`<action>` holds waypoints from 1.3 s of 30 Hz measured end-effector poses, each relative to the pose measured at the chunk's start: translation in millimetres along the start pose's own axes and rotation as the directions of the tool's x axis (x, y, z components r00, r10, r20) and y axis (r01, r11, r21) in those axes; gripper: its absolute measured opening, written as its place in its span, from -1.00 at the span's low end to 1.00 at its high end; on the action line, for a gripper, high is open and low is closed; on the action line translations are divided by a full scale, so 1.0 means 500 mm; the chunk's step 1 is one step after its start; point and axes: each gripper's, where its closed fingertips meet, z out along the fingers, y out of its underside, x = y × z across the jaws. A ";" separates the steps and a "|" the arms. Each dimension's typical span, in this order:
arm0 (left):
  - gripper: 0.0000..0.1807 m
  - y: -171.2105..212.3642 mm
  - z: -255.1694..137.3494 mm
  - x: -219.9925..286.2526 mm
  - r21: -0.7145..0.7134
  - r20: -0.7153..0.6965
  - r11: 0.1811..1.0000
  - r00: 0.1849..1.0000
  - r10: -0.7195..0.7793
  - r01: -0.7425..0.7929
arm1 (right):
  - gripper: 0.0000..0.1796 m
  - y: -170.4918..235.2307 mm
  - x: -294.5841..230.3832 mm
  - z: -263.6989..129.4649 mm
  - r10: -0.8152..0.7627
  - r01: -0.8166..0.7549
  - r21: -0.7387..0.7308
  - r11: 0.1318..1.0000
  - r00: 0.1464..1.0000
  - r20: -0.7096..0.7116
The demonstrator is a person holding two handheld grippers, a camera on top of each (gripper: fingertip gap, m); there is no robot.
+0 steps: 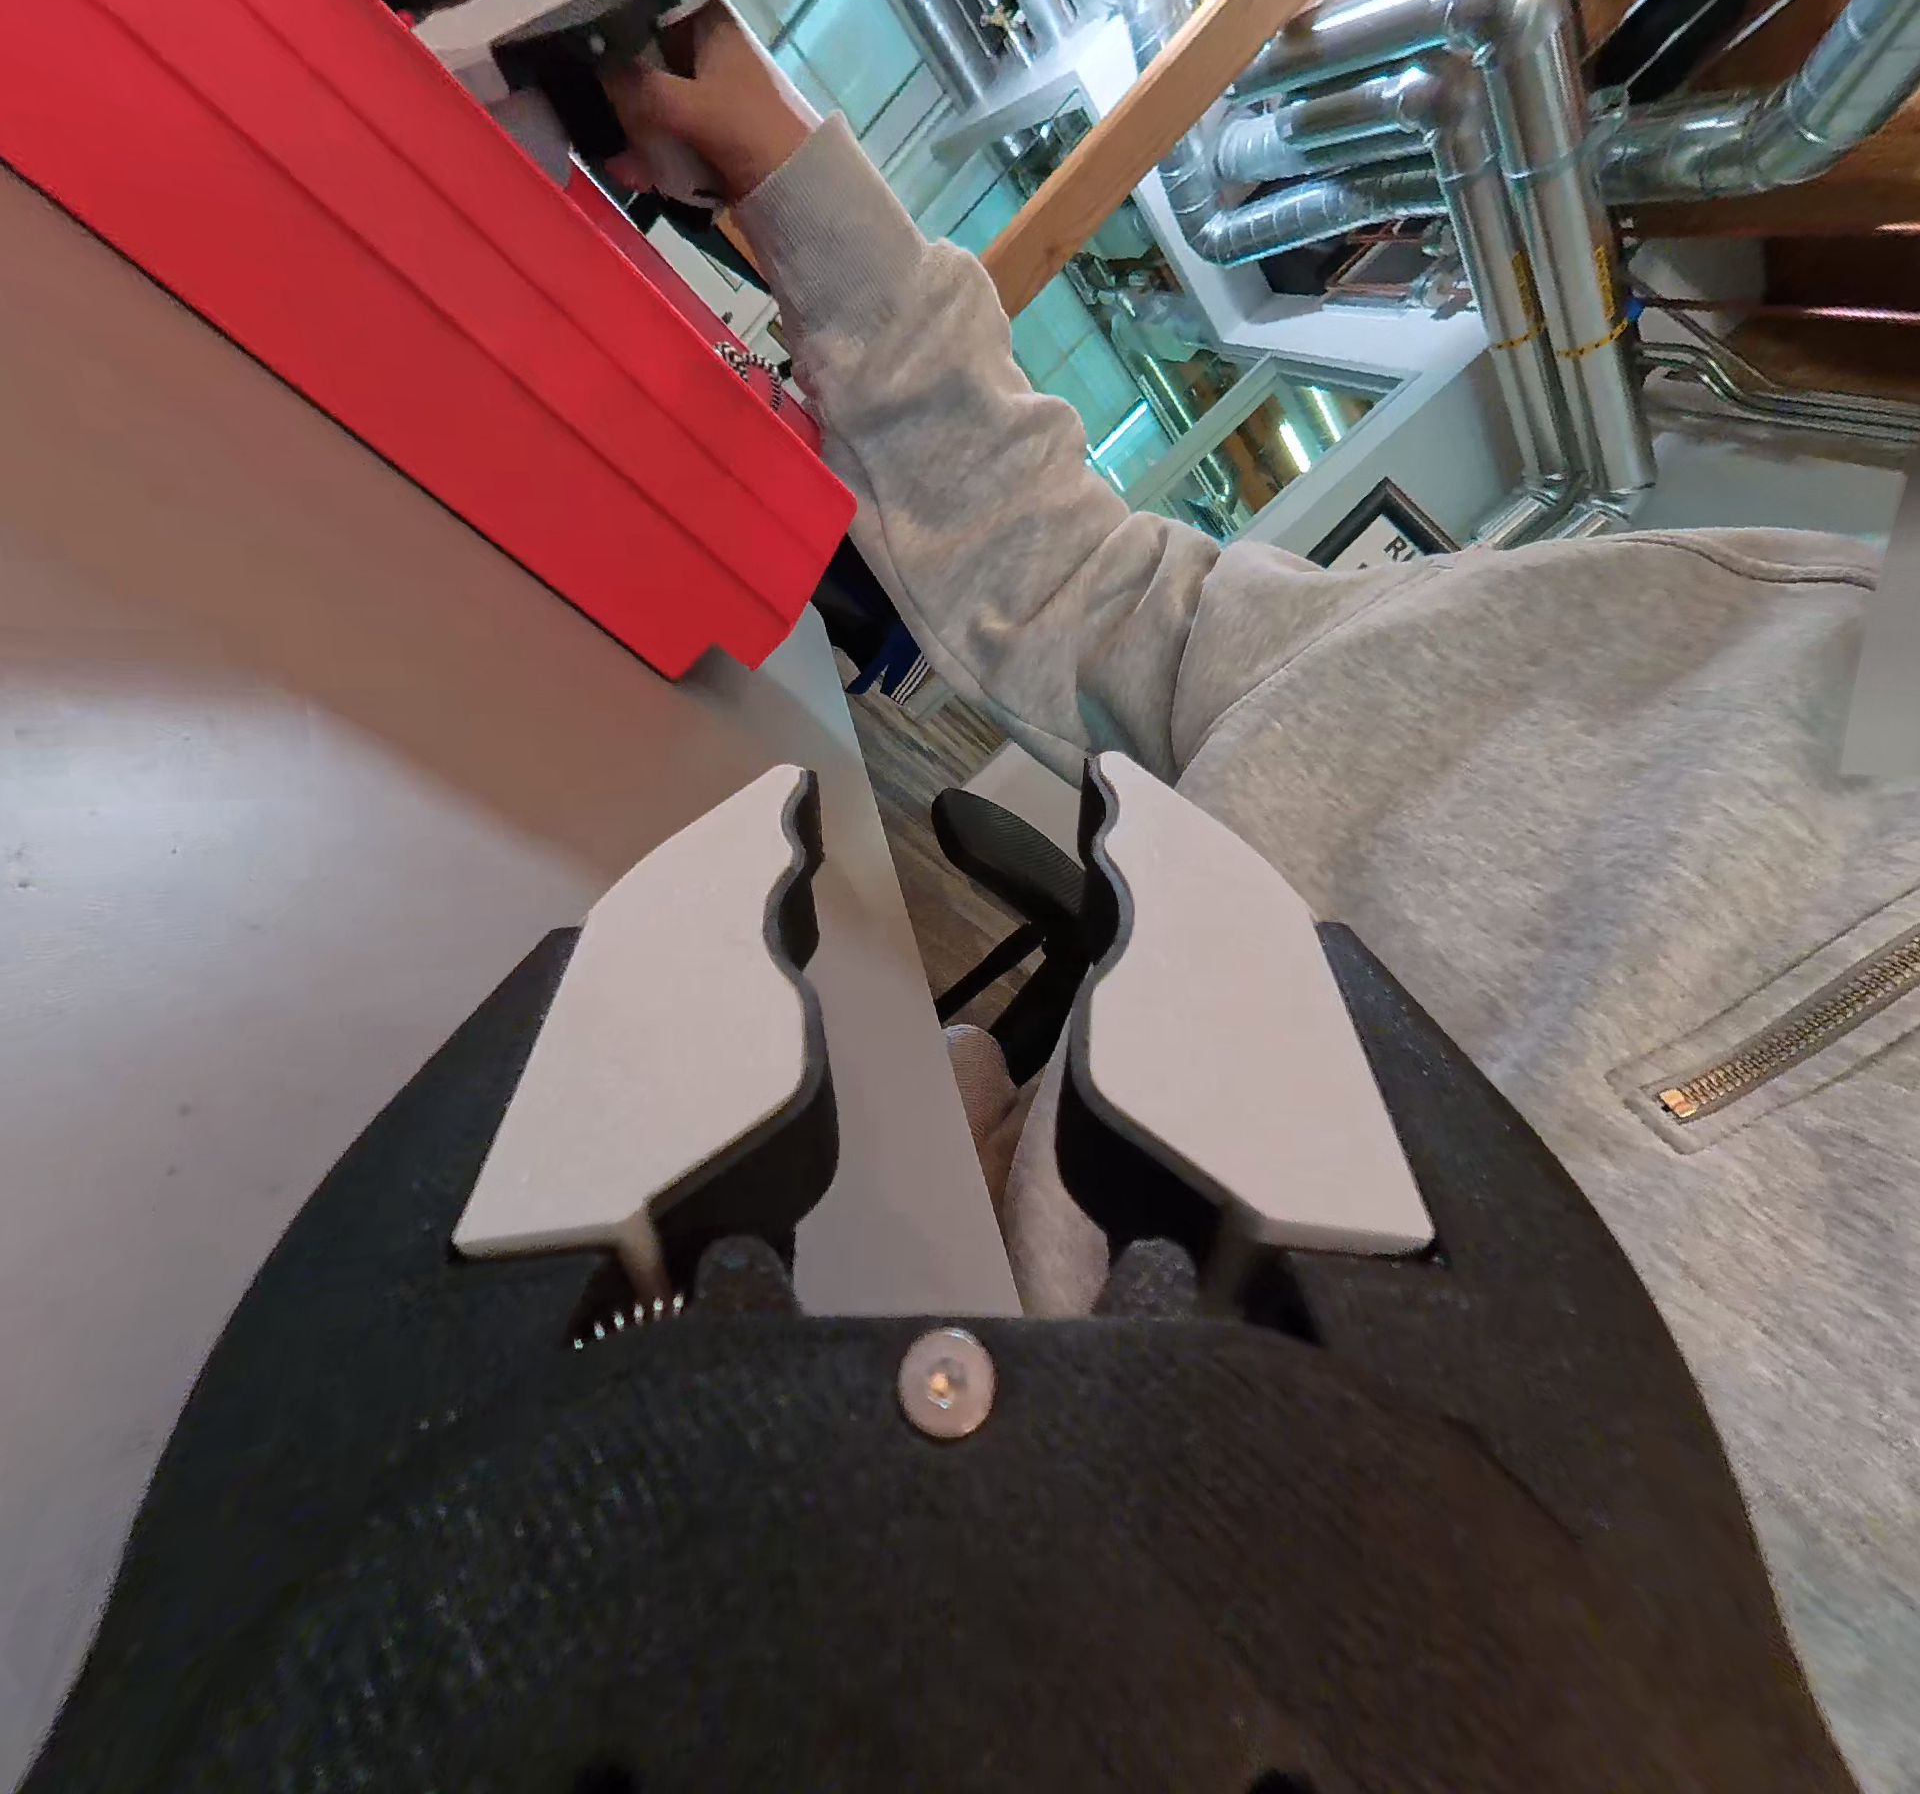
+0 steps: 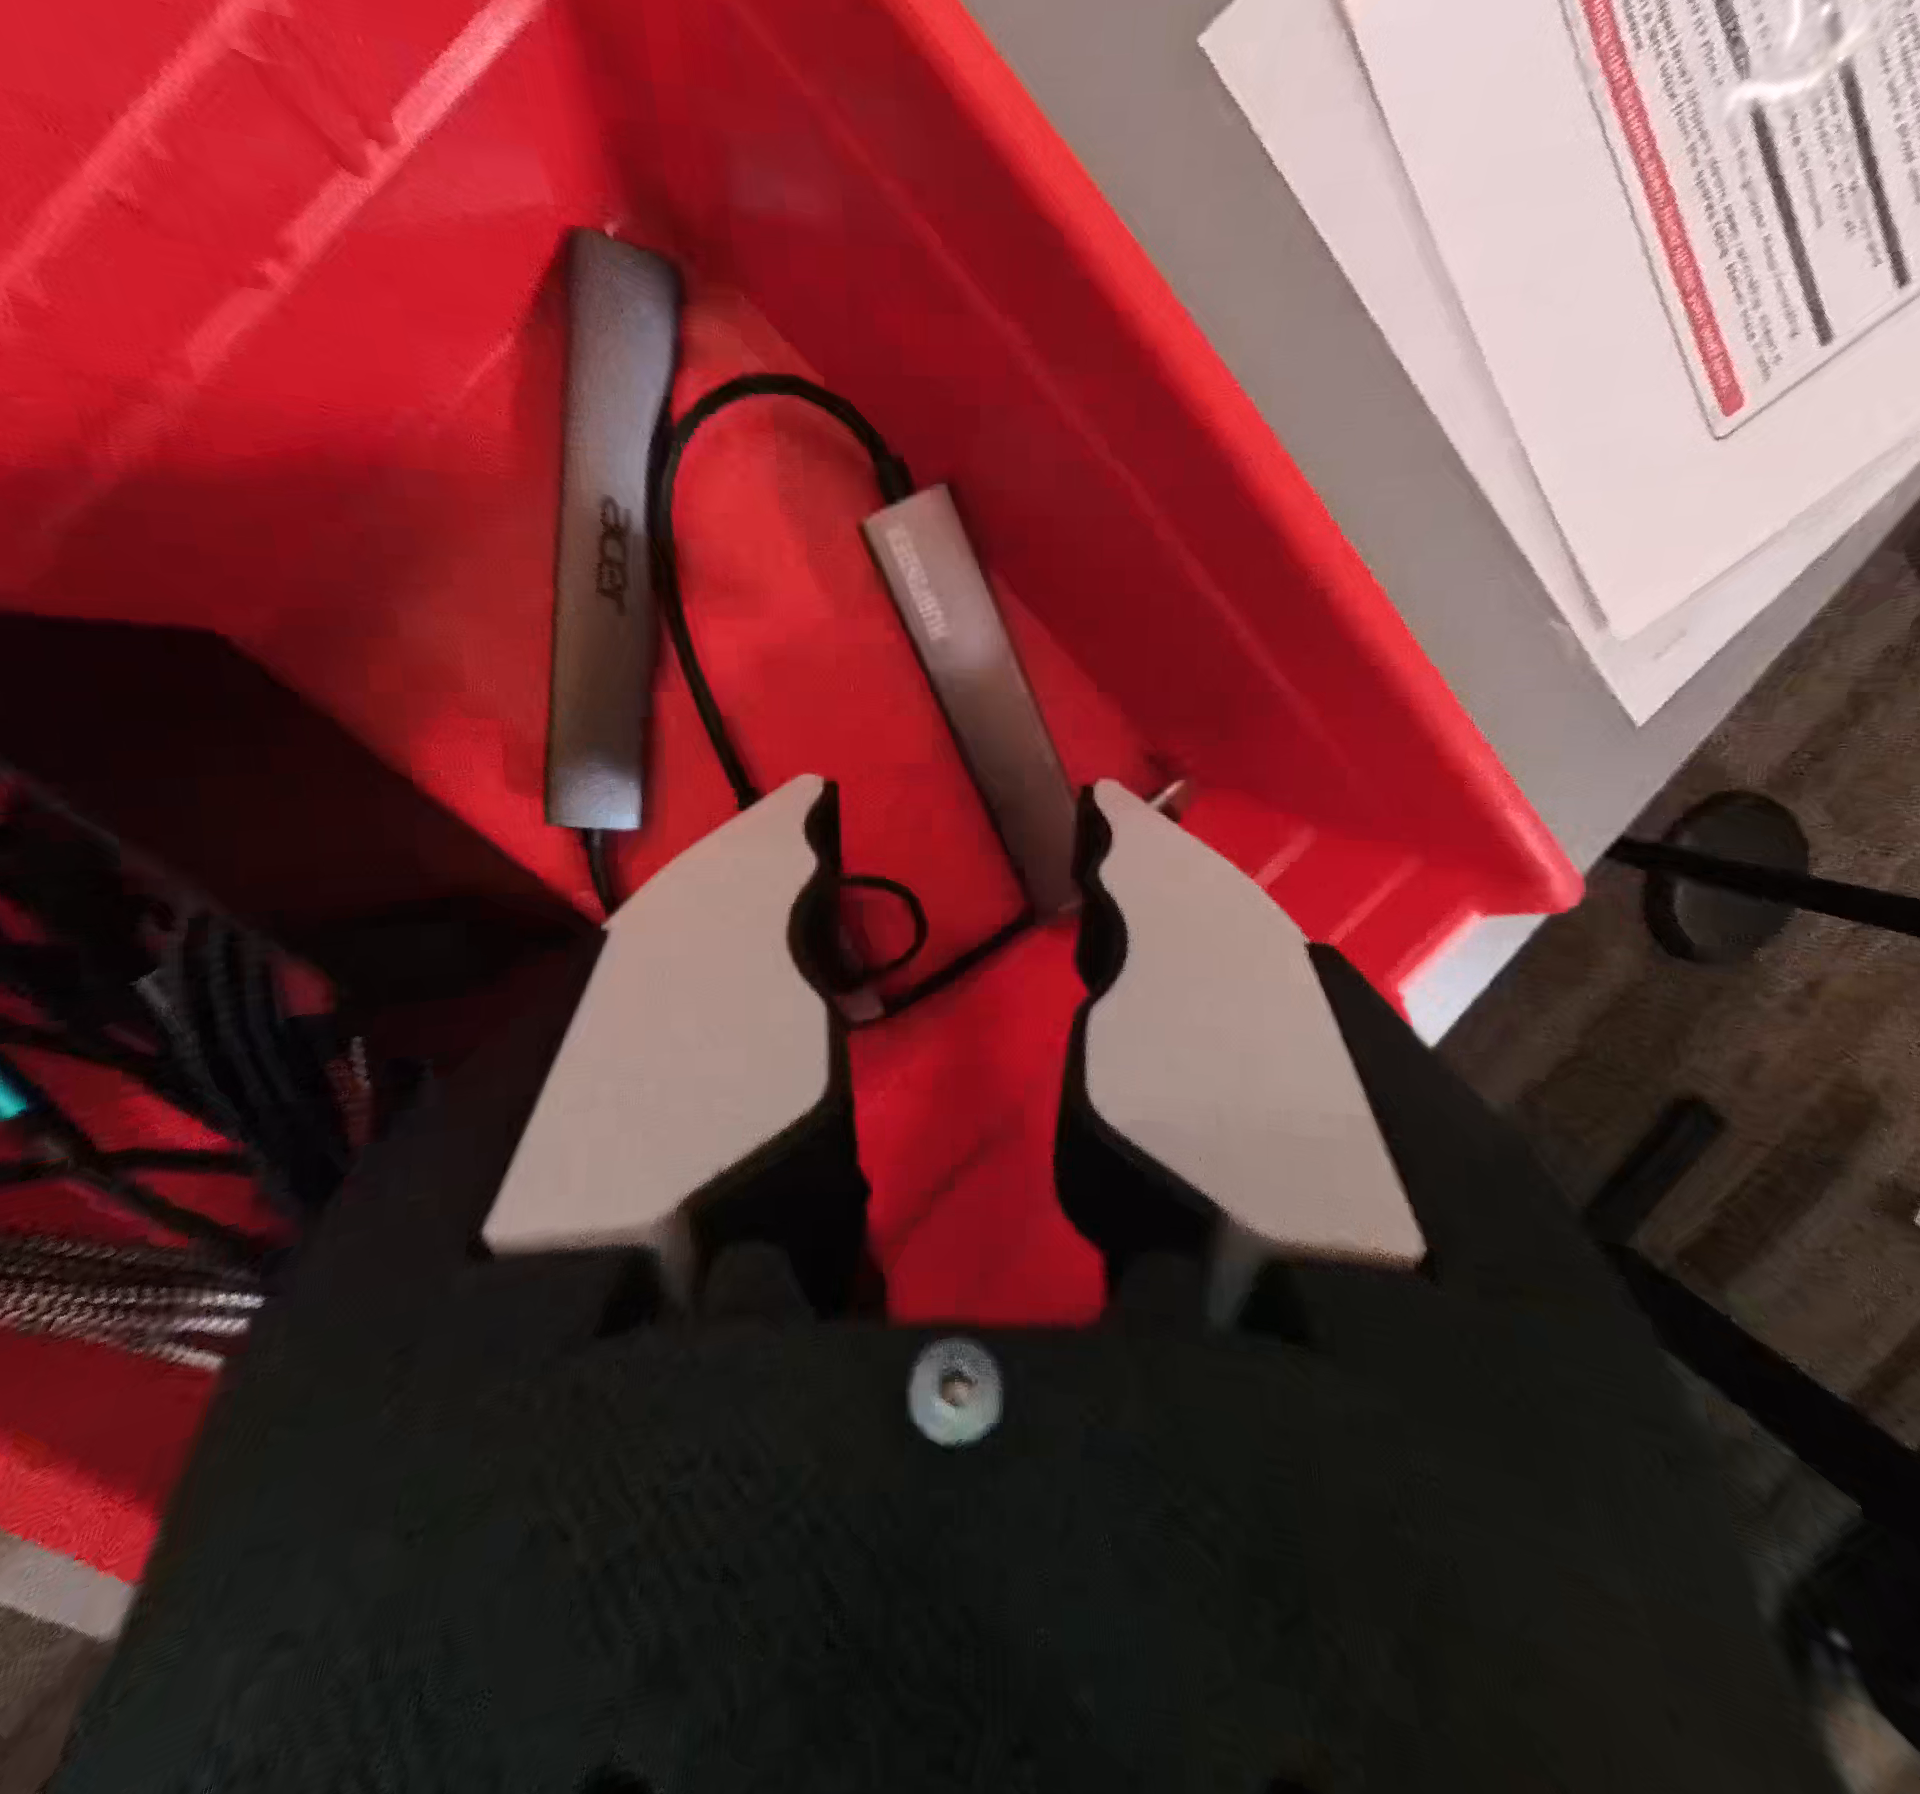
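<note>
My right gripper (image 2: 951, 809) is open and empty, pointing down into a red plastic bin (image 2: 997, 310). Two grey slim USB hubs with thin black cables lie on the bin floor: one (image 2: 608, 539) ahead to the left, one (image 2: 971, 695) just ahead of the right fingertip. A loop of black cable (image 2: 883, 913) lies between the fingers. My left gripper (image 1: 945, 788) is open and empty, low over the grey table's edge (image 1: 873, 913), beside the bin's outer wall (image 1: 416, 290). The right gripper (image 1: 582, 30) shows far off over the bin, held by a hand.
A dark box (image 2: 208, 757) and a tangle of braided cables (image 2: 125, 1173) fill the bin's left part. A white paper sheet with a labelled plastic bag (image 2: 1621, 269) lies on the table right of the bin. A person's grey sleeve (image 1: 1039, 518) and a black chair part (image 1: 1008, 851) are near. Tip to tip, the grippers are about 40 cm apart.
</note>
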 end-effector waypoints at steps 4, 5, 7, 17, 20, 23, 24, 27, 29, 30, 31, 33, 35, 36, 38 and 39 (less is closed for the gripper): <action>-0.45 0.001 0.000 0.003 0.002 -0.009 1.000 1.000 0.001 -0.001 | -0.52 -0.039 -0.016 -0.089 0.036 -0.019 0.248 0.969 0.997 -0.067; -0.45 0.001 0.000 0.004 0.003 -0.010 1.000 1.000 0.000 0.000 | -0.54 -0.049 -0.022 -0.123 0.056 -0.022 0.325 0.945 0.994 -0.094; -0.45 0.003 0.000 0.006 0.000 -0.008 1.000 1.000 0.004 -0.004 | -0.58 -0.066 -0.041 -0.209 0.128 -0.031 0.516 0.856 0.980 -0.153; -0.57 -0.008 -0.003 -0.008 0.001 0.122 0.991 0.983 0.136 -0.137 | -0.78 0.097 -0.240 -0.305 0.535 -0.271 0.906 0.324 0.843 0.061; -0.70 -0.037 -0.008 -0.021 0.026 0.215 0.974 0.953 0.213 -0.224 | -0.96 0.101 -0.270 -0.366 0.495 -0.160 0.966 0.206 0.868 0.038; -0.80 -0.047 0.012 -0.013 -0.015 0.248 0.952 0.922 0.299 -0.305 | -1.00 0.079 -0.339 -0.380 0.309 -0.009 0.974 0.227 0.949 -0.064; -0.81 -0.043 0.022 -0.009 -0.058 0.262 0.937 0.900 0.348 -0.345 | -0.99 0.076 -0.354 -0.360 0.281 0.021 0.961 0.277 0.954 -0.102; -0.81 -0.033 0.050 -0.010 -0.198 0.338 0.860 0.791 0.510 -0.470 | -0.95 0.068 -0.375 -0.297 0.267 0.026 0.909 0.416 0.952 -0.149; -0.89 -0.030 0.060 -0.004 -0.248 0.365 0.819 0.733 0.574 -0.518 | -0.98 0.056 -0.414 -0.266 0.220 -0.108 0.881 0.460 0.975 0.005; -0.93 -0.032 0.061 0.000 -0.250 0.384 0.807 0.710 0.590 -0.535 | -0.99 0.049 -0.434 -0.259 0.204 -0.185 0.862 0.471 0.974 0.097; -0.97 -0.034 0.059 0.007 -0.240 0.398 0.801 0.696 0.597 -0.549 | -0.99 0.043 -0.447 -0.255 0.206 -0.230 0.850 0.473 0.967 0.147; -0.97 -0.040 0.045 0.021 -0.199 0.441 0.803 0.680 0.586 -0.562 | -1.00 0.034 -0.468 -0.251 0.202 -0.231 0.844 0.484 0.968 0.149; -0.96 -0.042 0.017 0.035 -0.154 0.484 0.806 0.668 0.566 -0.571 | -1.00 0.028 -0.477 -0.253 0.216 -0.182 0.848 0.498 0.973 0.082; -0.96 -0.043 0.004 0.055 -0.115 0.473 0.790 0.666 0.577 -0.603 | -1.00 0.025 -0.478 -0.259 0.233 -0.153 0.861 0.485 0.972 0.042; -0.96 -0.054 -0.039 0.076 -0.078 0.526 0.730 0.594 0.608 -0.679 | -1.00 0.021 -0.474 -0.276 0.290 -0.106 0.887 0.449 0.957 -0.032; -0.96 -0.054 -0.059 0.080 -0.086 0.545 0.718 0.570 0.615 -0.691 | -1.00 0.020 -0.479 -0.276 0.293 -0.092 0.883 0.461 0.955 -0.053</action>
